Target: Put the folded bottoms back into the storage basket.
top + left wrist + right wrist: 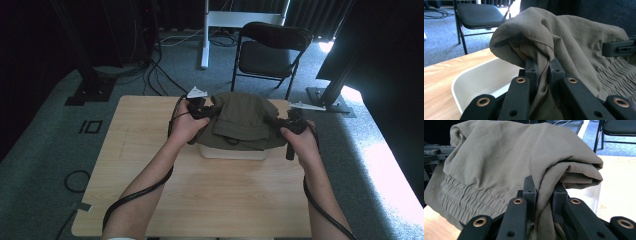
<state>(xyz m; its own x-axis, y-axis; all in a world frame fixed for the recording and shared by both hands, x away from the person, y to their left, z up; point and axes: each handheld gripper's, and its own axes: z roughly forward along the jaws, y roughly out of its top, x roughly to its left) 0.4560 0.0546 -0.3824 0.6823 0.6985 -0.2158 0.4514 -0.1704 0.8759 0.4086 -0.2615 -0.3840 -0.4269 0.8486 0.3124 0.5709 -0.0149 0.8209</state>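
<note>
A folded olive-green garment (pixel 241 120) with an elastic waistband hangs between my two grippers above a white rectangular bin (pixel 232 152) at the far middle of the wooden table (pixel 200 195). My left gripper (pixel 206 112) is shut on the garment's left edge (pixel 541 45), cloth pinched between its jaws (pixel 543 72). My right gripper (pixel 277 123) is shut on the right edge, cloth bunched between its jaws (pixel 544 192). The garment (pixel 499 157) covers most of the bin; the bin's white rim (pixel 474 75) shows below it in the left gripper view.
A black folding chair (pixel 270 50) stands on the carpet beyond the table's far edge. Black stand bases (pixel 90 90) and cables lie on the floor at the left and right. The near half of the table is bare wood.
</note>
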